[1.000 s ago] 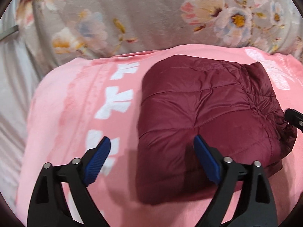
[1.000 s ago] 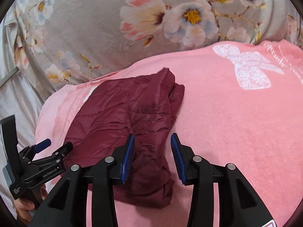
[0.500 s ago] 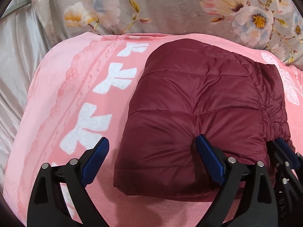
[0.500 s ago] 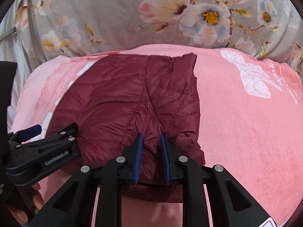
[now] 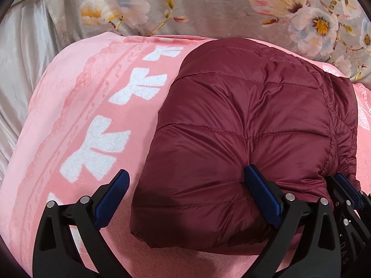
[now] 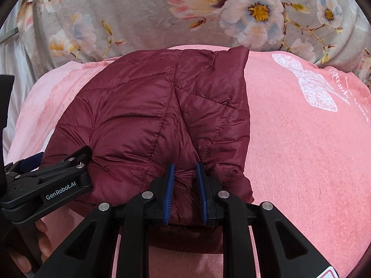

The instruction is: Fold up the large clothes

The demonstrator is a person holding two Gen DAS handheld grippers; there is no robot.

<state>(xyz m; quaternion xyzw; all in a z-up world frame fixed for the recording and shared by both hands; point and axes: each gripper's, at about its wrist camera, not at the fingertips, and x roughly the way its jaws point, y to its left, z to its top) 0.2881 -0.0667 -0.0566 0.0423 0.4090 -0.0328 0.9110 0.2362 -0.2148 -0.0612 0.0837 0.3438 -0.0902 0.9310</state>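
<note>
A pink blanket [image 5: 69, 139] carries the folded maroon quilted jacket [image 5: 243, 127].

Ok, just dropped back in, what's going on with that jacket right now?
A person with a gripper in each hand is folding a maroon puffer jacket on a pink blanket. It lies in a compact bundle. The right gripper is pinching the near edge. The left gripper is opening wide, one finger against the jacket's near edge, not gripping it.
</note>
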